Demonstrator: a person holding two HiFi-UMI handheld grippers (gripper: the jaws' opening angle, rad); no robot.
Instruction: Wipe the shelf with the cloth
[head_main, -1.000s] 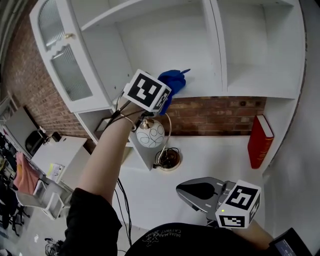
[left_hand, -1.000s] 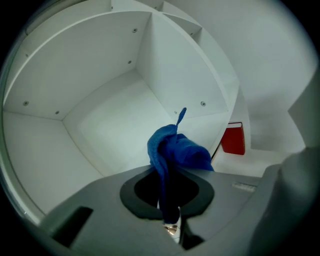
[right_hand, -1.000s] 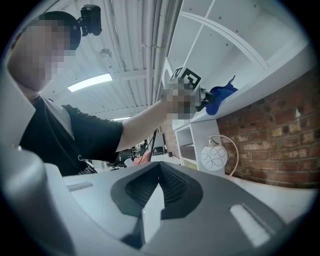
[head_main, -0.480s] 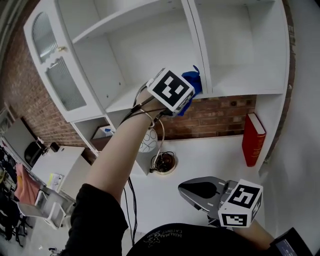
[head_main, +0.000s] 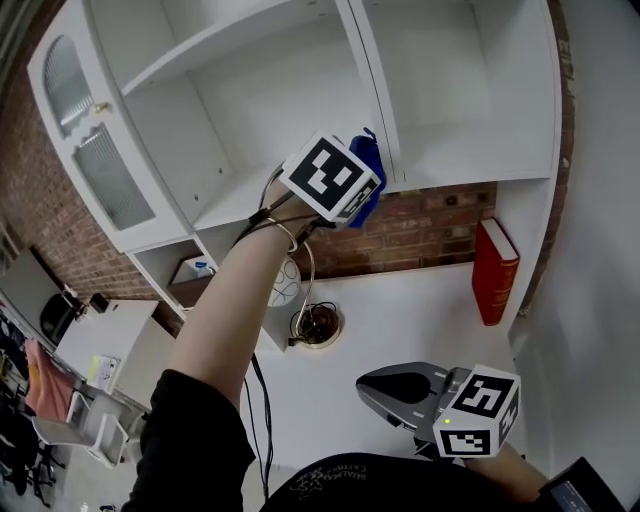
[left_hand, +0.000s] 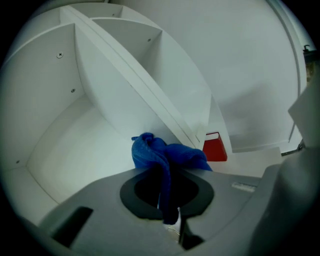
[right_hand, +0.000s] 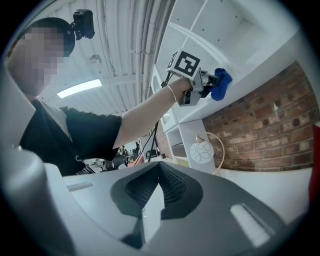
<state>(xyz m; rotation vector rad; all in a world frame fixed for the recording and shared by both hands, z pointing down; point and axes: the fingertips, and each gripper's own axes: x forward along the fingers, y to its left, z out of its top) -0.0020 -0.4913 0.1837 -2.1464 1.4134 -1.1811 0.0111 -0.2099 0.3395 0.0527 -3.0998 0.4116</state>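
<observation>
L gripper (left_hand: 167, 210) clamped on blue cloth (left_hand: 167, 152), has slid R along shelf (head_main: 235, 205) up to divider (head_main: 370, 90) (this bay's pass prob. nearly done). R gripper (right_hand: 150, 200): jaws together, empty, idle.

Left gripper (head_main: 358, 196) raised, fingers clamping cloth (head_main: 369, 168); right gripper (head_main: 380, 388) low, fingers closed.

Three views, one common shelf (head_main: 462, 160)

Blue cloth (head_main: 369, 166), white shelf (head_main: 465, 160) — red book (head_main: 495, 272)
</observation>
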